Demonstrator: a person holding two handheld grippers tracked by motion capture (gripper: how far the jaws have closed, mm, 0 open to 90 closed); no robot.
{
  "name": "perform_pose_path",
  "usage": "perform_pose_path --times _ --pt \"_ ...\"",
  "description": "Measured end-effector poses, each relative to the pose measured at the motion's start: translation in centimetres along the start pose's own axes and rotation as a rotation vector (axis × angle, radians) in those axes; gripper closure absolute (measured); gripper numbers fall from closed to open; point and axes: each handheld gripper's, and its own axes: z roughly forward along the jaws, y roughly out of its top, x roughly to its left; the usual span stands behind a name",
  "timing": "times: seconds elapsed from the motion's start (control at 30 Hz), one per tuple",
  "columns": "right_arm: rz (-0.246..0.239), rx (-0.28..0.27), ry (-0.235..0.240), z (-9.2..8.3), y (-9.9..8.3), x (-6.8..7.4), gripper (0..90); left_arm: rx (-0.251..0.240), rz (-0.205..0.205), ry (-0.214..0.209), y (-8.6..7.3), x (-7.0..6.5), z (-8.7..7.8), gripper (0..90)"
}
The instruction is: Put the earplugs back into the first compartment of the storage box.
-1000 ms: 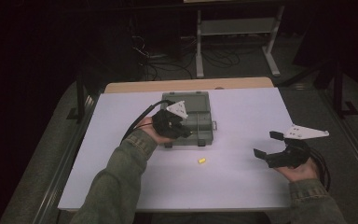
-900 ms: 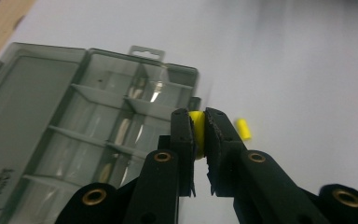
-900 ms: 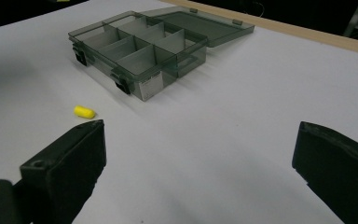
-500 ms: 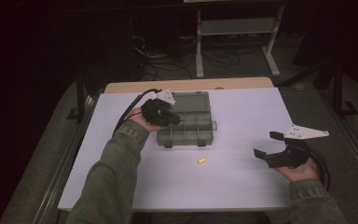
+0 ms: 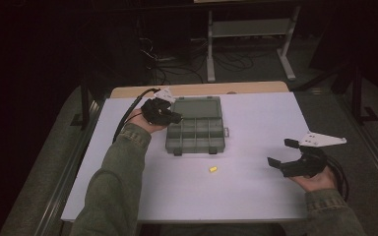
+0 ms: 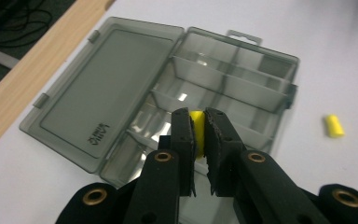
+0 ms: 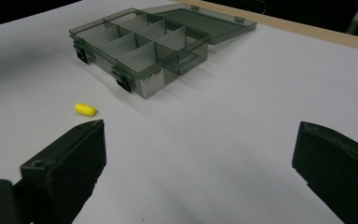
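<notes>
A grey see-through compartment box (image 5: 196, 129) (image 6: 223, 84) (image 7: 140, 44) lies open at the table's middle back, its lid flat toward the far edge. My left gripper (image 5: 174, 118) (image 6: 196, 133) hovers at the box's left end, shut on a small yellow piece (image 6: 196, 125) pinched between its pads. A second yellow piece (image 5: 212, 169) (image 6: 334, 126) (image 7: 85, 109) lies loose on the white tabletop in front of the box. My right gripper (image 5: 281, 153) (image 7: 198, 154) rests near the table's right front, jaws wide apart and nothing between them.
The white tabletop (image 5: 256, 187) ends in a wooden strip (image 5: 197, 89) at the back. Behind the table, a metal stand (image 5: 248, 34) and loose cables (image 5: 167, 64) sit on the dark floor.
My left gripper has moved left and toward the back, from over the middle of the box to its left end. The right gripper has stayed put.
</notes>
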Motion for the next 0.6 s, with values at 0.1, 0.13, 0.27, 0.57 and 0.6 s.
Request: perform_pose_path --times 0.1,0.13,0.27,0.57,0.6 --pt "0.001 0.0 -0.001 0.0 0.0 0.0 2.4 0.013 -0.026 0.013 -0.8 1.0 0.8 82.5" --pt "0.001 0.002 0.0 0.0 0.0 0.0 2.5 0.013 -0.026 0.013 -0.8 1.0 0.8 82.5" --pt "0.003 0.009 0.0 0.1 -0.1 -0.1 2.5 0.022 -0.056 0.02 -1.6 1.8 1.4 82.4" --pt "0.001 0.013 0.003 0.1 -0.2 -0.1 2.6 0.054 -0.1 0.023 -3.2 3.0 2.7 82.3" --pt "0.001 0.014 0.004 0.2 -0.2 -0.1 2.6 0.057 -0.118 0.017 -3.5 3.5 3.1 82.3"
